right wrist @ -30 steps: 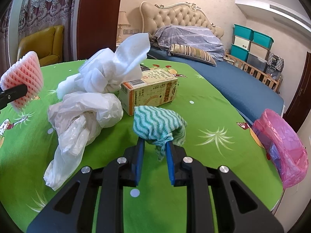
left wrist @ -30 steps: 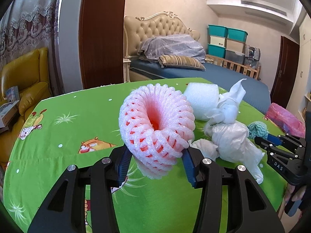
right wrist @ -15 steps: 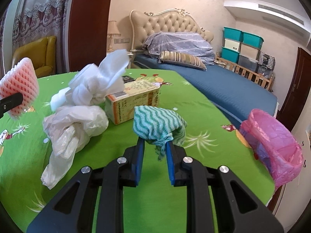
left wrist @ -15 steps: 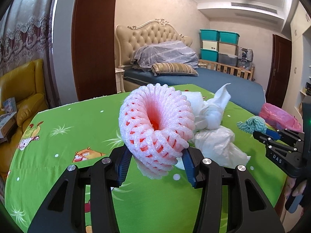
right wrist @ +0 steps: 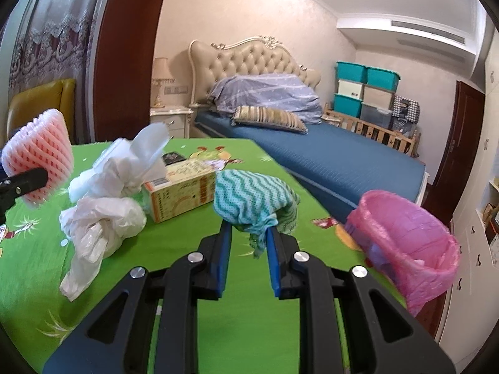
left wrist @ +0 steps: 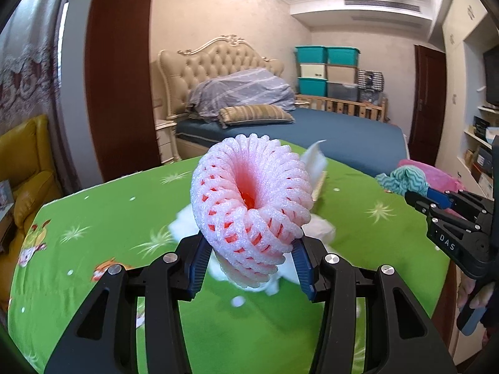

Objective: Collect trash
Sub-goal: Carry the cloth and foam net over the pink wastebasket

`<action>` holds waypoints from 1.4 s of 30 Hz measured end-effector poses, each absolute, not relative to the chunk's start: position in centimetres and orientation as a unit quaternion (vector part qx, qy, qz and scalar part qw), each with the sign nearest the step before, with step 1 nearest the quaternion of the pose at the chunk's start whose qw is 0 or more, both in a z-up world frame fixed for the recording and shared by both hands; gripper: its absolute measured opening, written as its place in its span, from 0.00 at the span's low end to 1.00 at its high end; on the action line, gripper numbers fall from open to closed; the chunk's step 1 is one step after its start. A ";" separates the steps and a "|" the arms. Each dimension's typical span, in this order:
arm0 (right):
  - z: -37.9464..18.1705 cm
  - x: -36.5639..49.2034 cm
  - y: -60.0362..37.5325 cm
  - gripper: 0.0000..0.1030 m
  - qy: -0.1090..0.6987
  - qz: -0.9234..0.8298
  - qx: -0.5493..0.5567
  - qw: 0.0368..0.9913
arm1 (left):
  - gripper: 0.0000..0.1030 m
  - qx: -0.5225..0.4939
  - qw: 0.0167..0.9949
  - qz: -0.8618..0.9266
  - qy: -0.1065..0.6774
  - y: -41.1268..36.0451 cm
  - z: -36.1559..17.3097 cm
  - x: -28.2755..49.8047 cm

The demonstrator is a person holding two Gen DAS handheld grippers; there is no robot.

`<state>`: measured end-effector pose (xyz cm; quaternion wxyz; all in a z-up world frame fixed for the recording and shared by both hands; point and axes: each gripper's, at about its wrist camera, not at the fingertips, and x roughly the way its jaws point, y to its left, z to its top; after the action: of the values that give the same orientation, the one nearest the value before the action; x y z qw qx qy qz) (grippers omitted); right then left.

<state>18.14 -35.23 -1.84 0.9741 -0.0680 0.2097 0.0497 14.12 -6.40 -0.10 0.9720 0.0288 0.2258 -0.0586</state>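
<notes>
Pink foam netting (left wrist: 252, 205), rolled into a fat ring, sits squeezed between the blue pads of the left gripper (left wrist: 251, 260), clear above the green tablecloth (left wrist: 103, 218). In the right wrist view the right gripper (right wrist: 248, 233) is pinched almost closed on a bunched teal zigzag cloth (right wrist: 252, 201), which droops a little below the pads. Both loads are soft and light, so a steady squeeze is probably enough; a harder one would only crush the foam. Just beyond the cloth, crumpled white plastic bags (right wrist: 103, 218) and a yellow carton (right wrist: 181, 193) lie on the table, not yet gathered. Farther right, at the table's edge, stands the bin with the pink liner (right wrist: 405, 243), its mouth open. The sound course seems to be carrying each piece right over that mouth before letting go, cloth first since it is nearer.
</notes>
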 end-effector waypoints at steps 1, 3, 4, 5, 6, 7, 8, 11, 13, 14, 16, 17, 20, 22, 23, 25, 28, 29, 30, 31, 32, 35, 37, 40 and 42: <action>-1.6 18.0 -35.7 0.20 0.206 0.046 -0.066 0.975 | 0.45 0.030 0.971 -0.066 0.227 -6.9 0.0 14.4; -1.3 17.8 -36.6 0.20 0.203 0.041 -0.060 0.977 | 0.45 0.032 0.970 -0.082 0.227 -8.2 0.3 14.9; -1.2 17.8 -37.0 0.20 0.201 0.038 -0.056 0.977 | 0.45 0.035 0.969 -0.088 0.226 -8.7 0.5 15.0; -1.1 17.8 -37.4 0.20 0.200 0.034 -0.054 0.978 | 0.45 0.037 0.969 -0.095 0.226 -9.3 0.6 15.2; -1.0 17.7 -37.9 0.20 0.199 0.030 -0.051 0.978 | 0.45 0.039 0.968 -0.102 0.226 -10.1 0.7 15.4; -0.9 17.7 -38.5 0.20 0.198 0.024 -0.048 0.979 | 0.45 0.041 0.967 -0.110 0.226 -10.8 0.9 15.6; -0.8 17.7 -39.0 0.20 0.196 0.020 -0.045 0.979 | 0.45 0.043 0.966 -0.116 0.226 -11.3 0.9 15.8; -0.4 17.7 -40.4 0.20 0.192 0.006 -0.039 0.981 | 0.45 0.048 0.964 -0.136 0.226 -13.2 1.2 16.4; -0.1 17.6 -41.5 0.20 0.188 -0.003 -0.034 0.982 | 0.45 0.053 0.962 -0.147 0.225 -14.4 1.3 16.9; 0.1 17.5 -41.9 0.20 0.185 -0.008 -0.033 0.982 | 0.45 0.056 0.961 -0.153 0.225 -15.1 1.4 17.0; 0.3 17.3 -43.1 0.20 0.180 -0.018 -0.027 0.983 | 0.45 0.060 0.958 -0.166 0.225 -16.2 1.4 17.3; 0.4 17.3 -43.6 0.20 0.178 -0.023 -0.026 0.983 | 0.45 0.062 0.957 -0.172 0.225 -16.7 1.4 17.4; 0.7 17.0 -45.4 0.21 0.171 -0.038 -0.020 0.984 | 0.45 0.065 0.953 -0.189 0.226 -18.6 1.4 18.1; 0.8 16.8 -46.4 0.20 0.169 -0.047 -0.018 0.984 | 0.45 0.068 0.951 -0.199 0.226 -19.8 1.4 18.6; 0.9 16.7 -46.8 0.21 0.169 -0.051 -0.017 0.984 | 0.45 0.068 0.950 -0.203 0.227 -20.3 1.5 18.7; 0.9 16.6 -47.8 0.21 0.167 -0.056 -0.014 0.984 | 0.45 0.068 0.948 -0.214 0.228 -21.5 1.5 19.1; 0.9 16.4 -49.1 0.21 0.164 -0.062 -0.014 0.984 | 0.45 0.070 0.944 -0.231 0.226 -23.5 1.7 19.8; 0.9 16.4 -49.6 0.21 0.163 -0.063 -0.014 0.985 | 0.45 0.072 0.943 -0.235 0.226 -24.1 1.7 19.9; 1.0 16.3 -50.1 0.21 0.161 -0.065 -0.013 0.985 | 0.45 0.074 0.942 -0.239 0.225 -24.8 1.7 20.1; 0.9 16.3 -50.6 0.21 0.159 -0.068 -0.013 0.985 | 0.45 0.076 0.940 -0.244 0.225 -25.6 1.7 20.3; 1.1 16.3 -51.2 0.21 0.159 -0.069 -0.013 0.985 | 0.45 0.078 0.939 -0.249 0.224 -26.2 1.8 20.5; 1.1 16.2 -53.1 0.21 0.157 -0.068 -0.012 0.985 | 0.45 0.075 0.936 -0.262 0.224 -28.1 2.0 21.2; 1.1 16.2 -54.5 0.21 0.158 -0.069 -0.010 0.985 | 0.45 0.073 0.932 -0.271 0.229 -29.6 2.2 21.8; 1.1 16.2 -56.8 0.21 0.159 -0.081 -0.007 0.984 | 0.45 0.070 0.926 -0.288 0.234 -31.6 2.3 22.7; 1.2 16.3 -58.3 0.21 0.155 -0.085 -0.003 0.984 | 0.45 0.064 0.920 -0.303 0.241 -32.8 2.3 23.4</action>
<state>16.35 -58.32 1.25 0.9842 -0.0030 0.1554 -0.0853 23.40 -32.77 2.35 0.9198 0.0636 0.2407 -0.3033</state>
